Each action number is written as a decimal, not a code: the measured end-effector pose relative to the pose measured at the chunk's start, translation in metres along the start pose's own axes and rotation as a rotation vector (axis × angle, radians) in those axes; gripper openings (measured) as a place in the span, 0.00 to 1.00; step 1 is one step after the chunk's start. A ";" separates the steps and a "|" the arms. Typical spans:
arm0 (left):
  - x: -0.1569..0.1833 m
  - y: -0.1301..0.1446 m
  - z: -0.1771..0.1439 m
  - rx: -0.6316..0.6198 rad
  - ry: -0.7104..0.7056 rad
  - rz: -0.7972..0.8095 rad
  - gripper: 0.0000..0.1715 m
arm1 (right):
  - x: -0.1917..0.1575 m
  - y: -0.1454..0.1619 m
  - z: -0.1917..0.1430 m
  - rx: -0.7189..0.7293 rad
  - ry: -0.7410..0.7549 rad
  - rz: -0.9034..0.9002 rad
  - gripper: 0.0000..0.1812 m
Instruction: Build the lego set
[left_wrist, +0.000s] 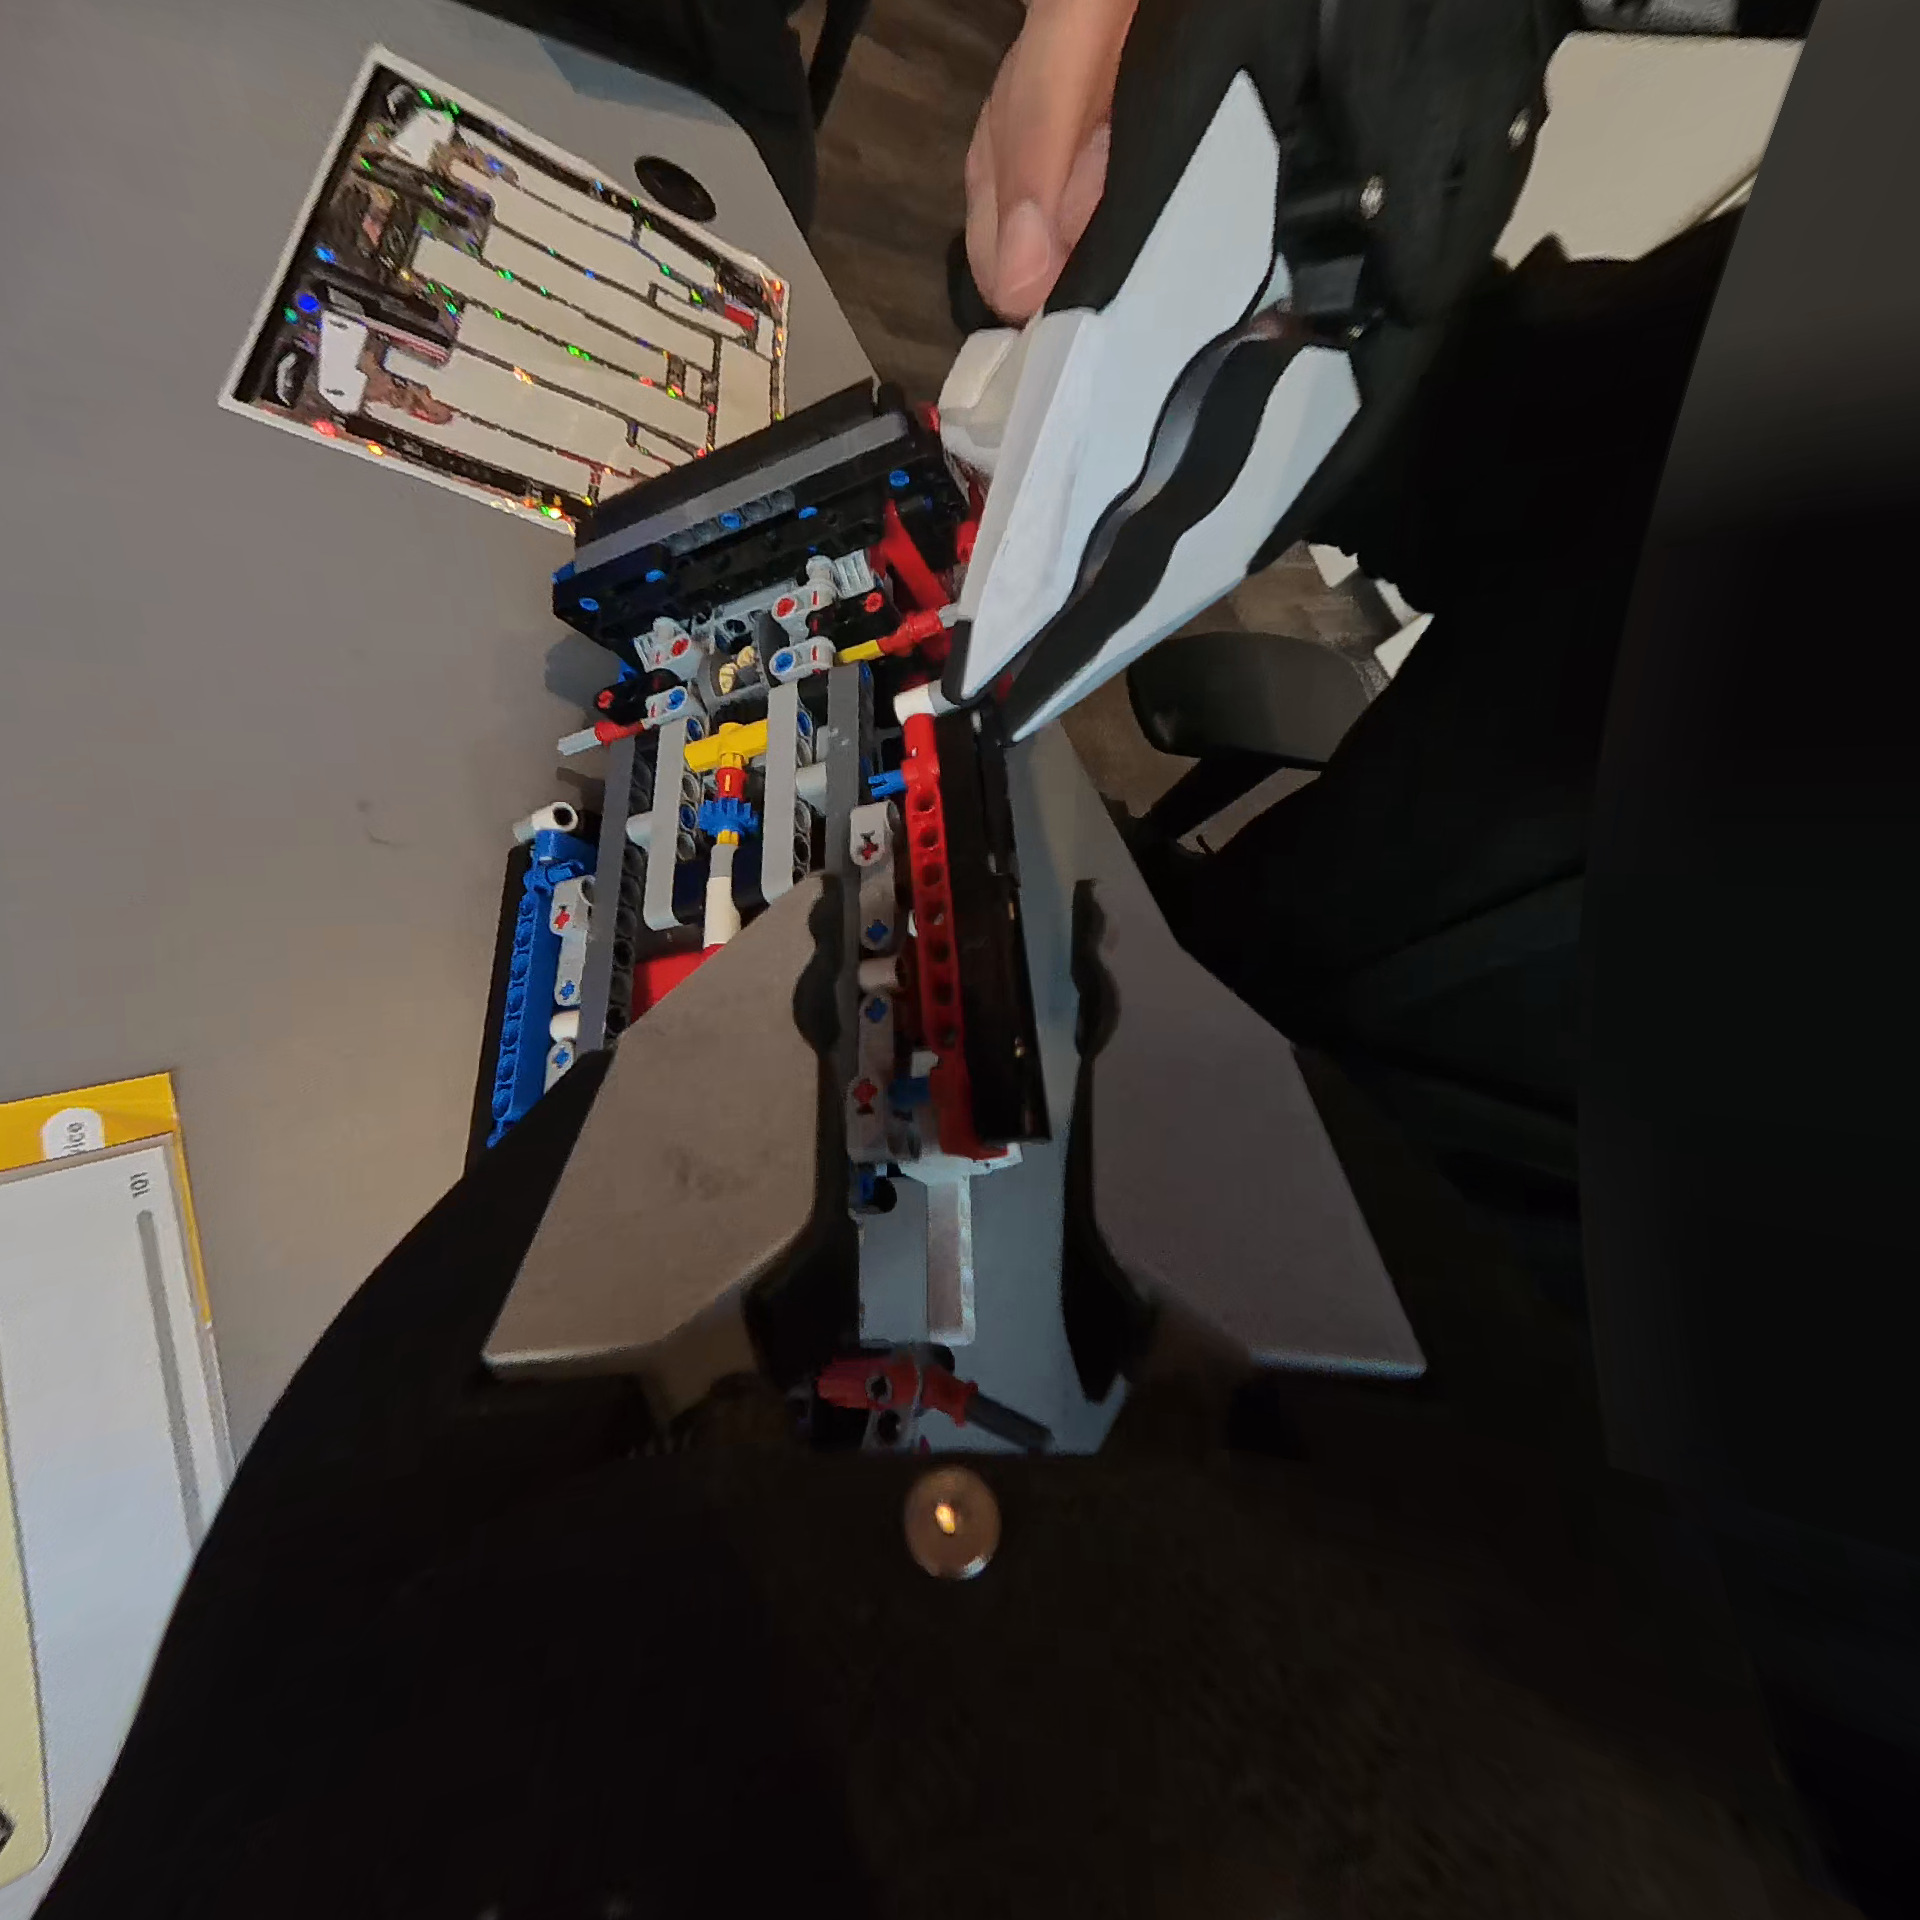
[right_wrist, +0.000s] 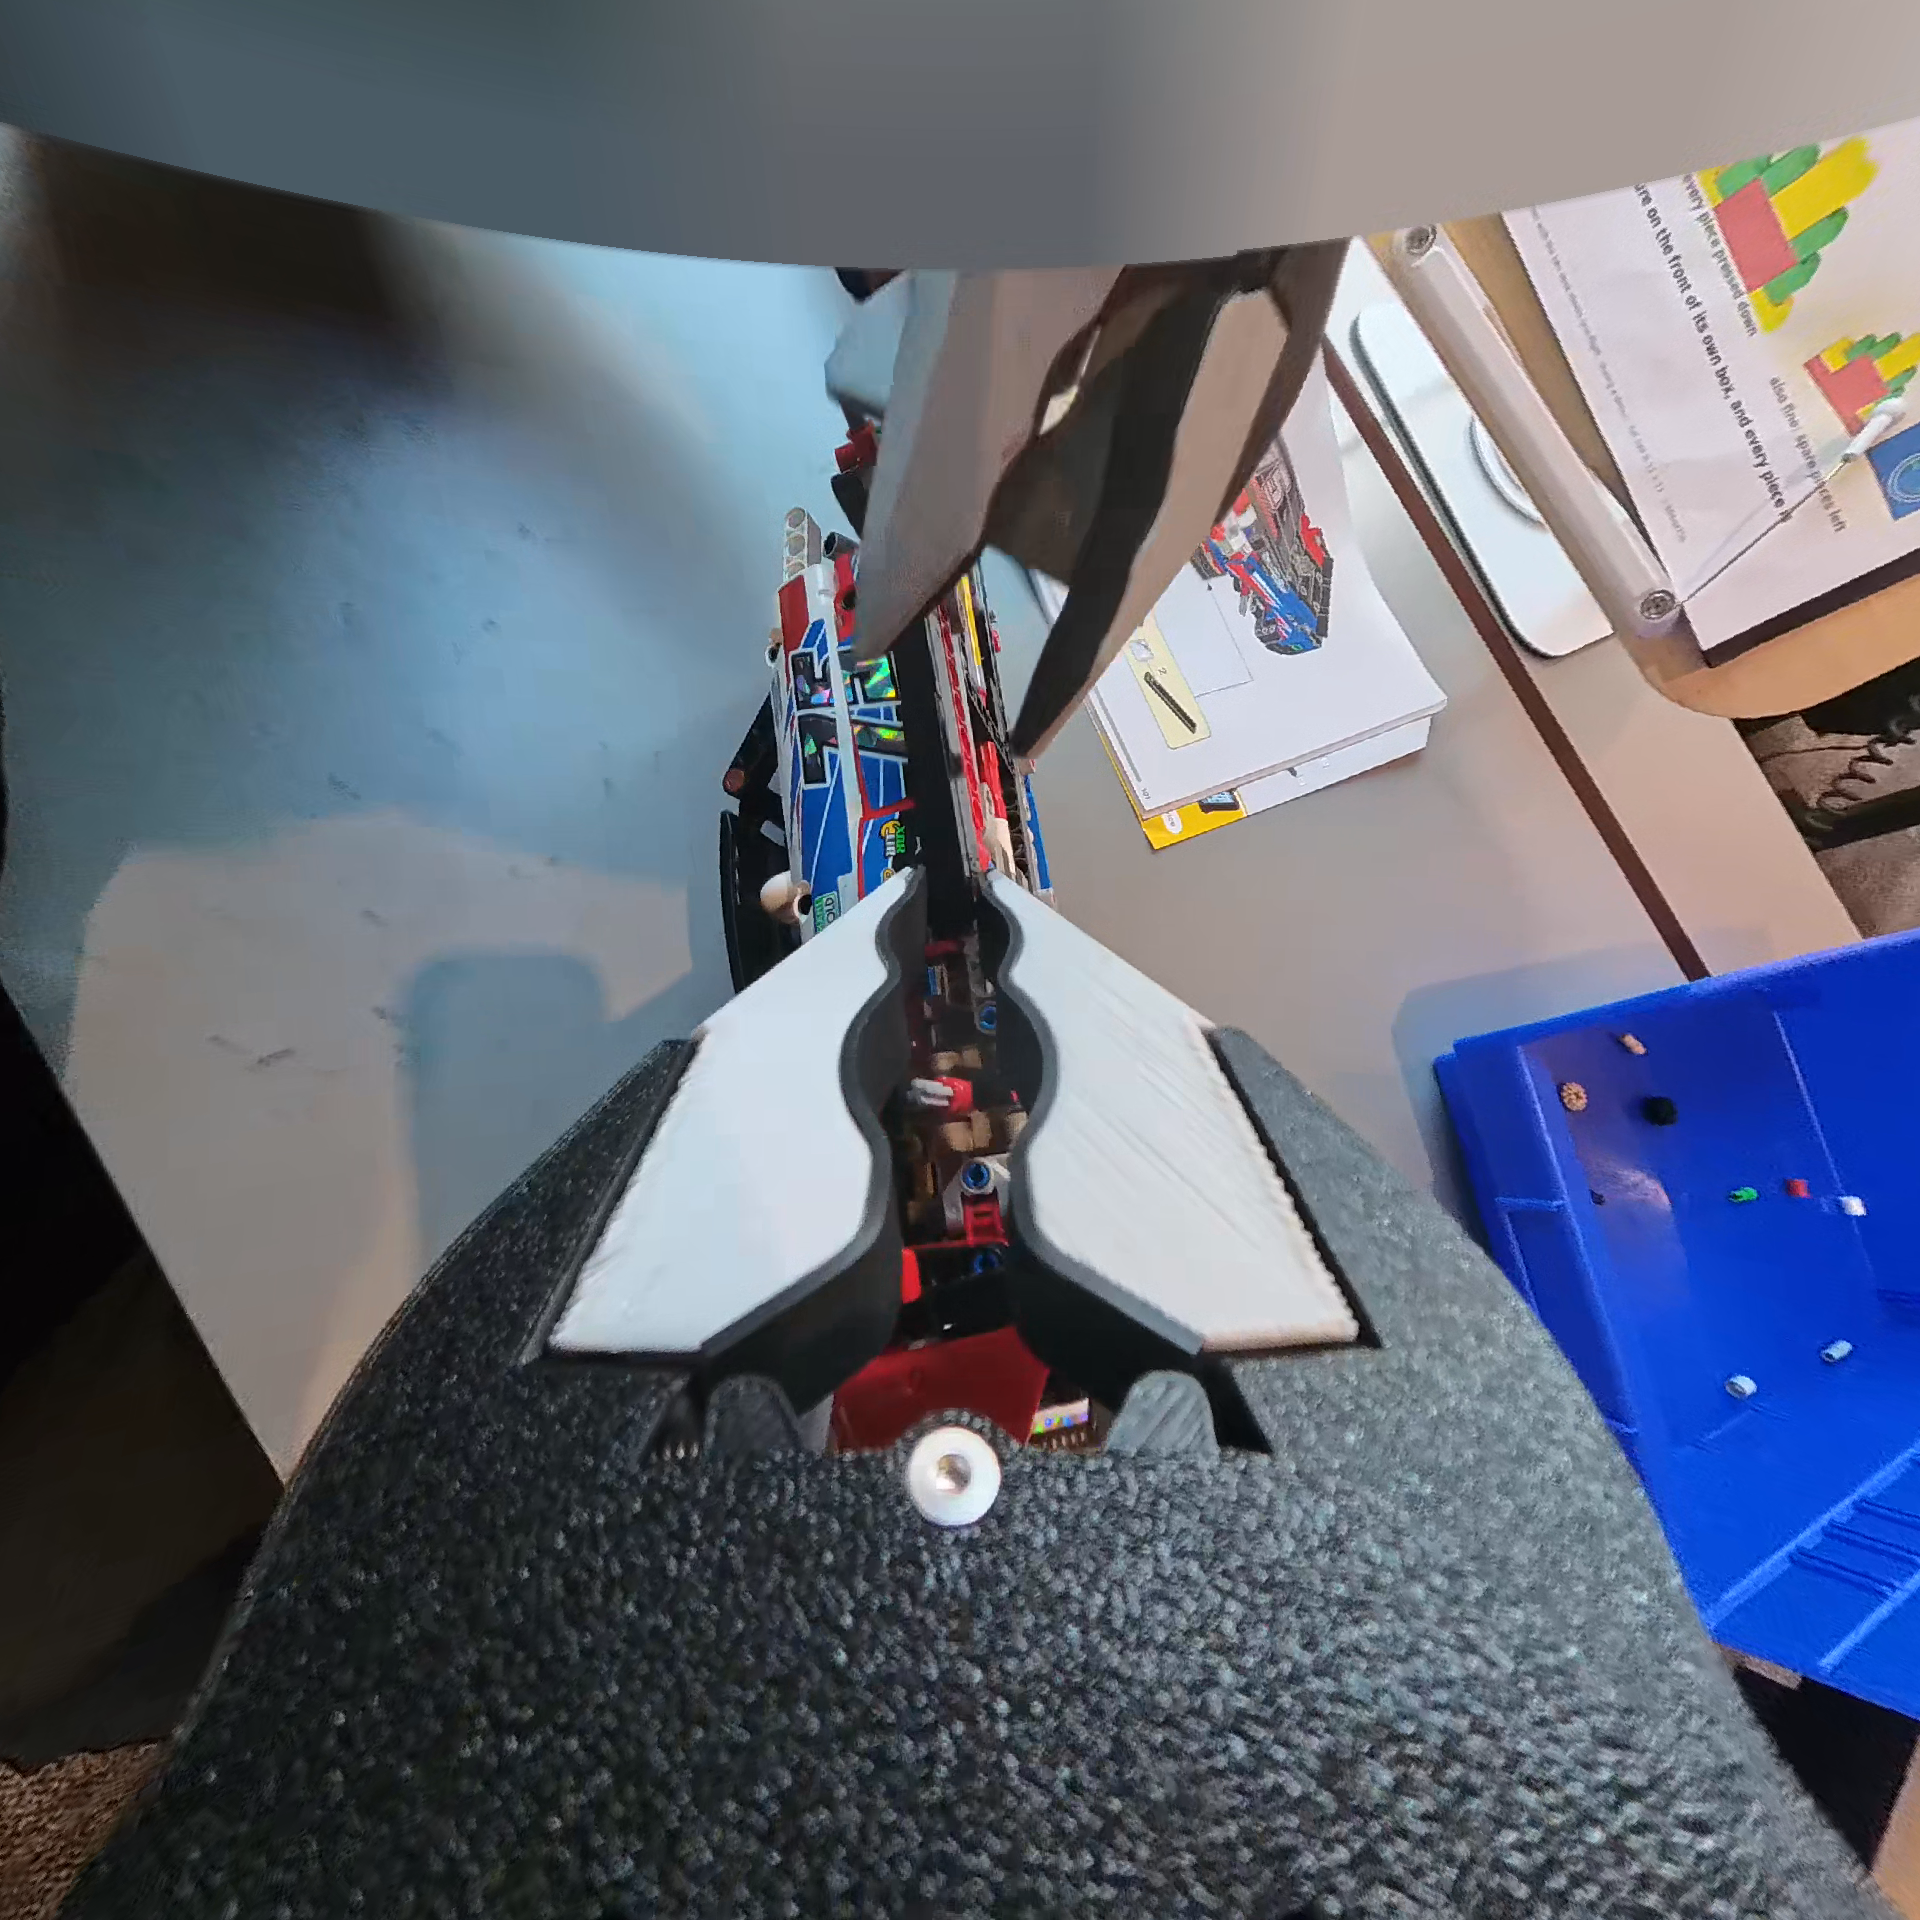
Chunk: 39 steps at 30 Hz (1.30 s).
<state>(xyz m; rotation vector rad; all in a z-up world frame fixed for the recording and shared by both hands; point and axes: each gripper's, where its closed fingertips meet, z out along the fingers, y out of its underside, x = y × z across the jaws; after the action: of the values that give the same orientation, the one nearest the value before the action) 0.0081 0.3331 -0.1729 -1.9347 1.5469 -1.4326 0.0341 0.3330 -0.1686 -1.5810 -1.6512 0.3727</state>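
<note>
The lego set is a partly built Technic car (left_wrist: 727, 644) with red, blue, black and grey beams, lying on the grey table (left_wrist: 260, 779). My left gripper (left_wrist: 951, 904), with grey fingers, is shut on the car's red and black side rail. My right gripper (right_wrist: 954, 888), with white fingers, is shut on the same car (right_wrist: 831, 727) from the opposite end. In the left wrist view the right gripper (left_wrist: 987, 707) comes in from the upper right, with a hand (left_wrist: 1029, 187) behind it. In the right wrist view the left gripper (right_wrist: 945, 696) comes down from above.
A shiny sticker sheet (left_wrist: 520, 301) lies beyond the car. An open instruction booklet (right_wrist: 1268, 665) lies beside it. A blue bin (right_wrist: 1714, 1247) with a few small loose pieces stands at the right. A board with a printed sheet (right_wrist: 1766, 364) is at the far right. A dark chair (left_wrist: 1247, 696) stands past the table edge. The tips of both grippers are at nearly the same place.
</note>
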 end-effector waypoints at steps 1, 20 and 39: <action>-0.002 0.003 0.005 -0.018 0.003 -0.005 0.25 | 0.000 0.000 0.000 0.006 -0.004 -0.001 0.04; -0.004 0.006 0.021 -0.044 -0.003 0.011 0.24 | -0.002 0.001 0.002 0.028 -0.064 0.032 0.04; -0.006 0.003 0.022 -0.020 -0.004 -0.003 0.24 | 0.003 0.005 0.000 0.029 -0.074 0.101 0.08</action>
<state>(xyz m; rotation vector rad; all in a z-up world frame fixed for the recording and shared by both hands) 0.0241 0.3298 -0.1887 -1.9506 1.5633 -1.4188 0.0386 0.3369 -0.1709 -1.6505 -1.6175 0.5113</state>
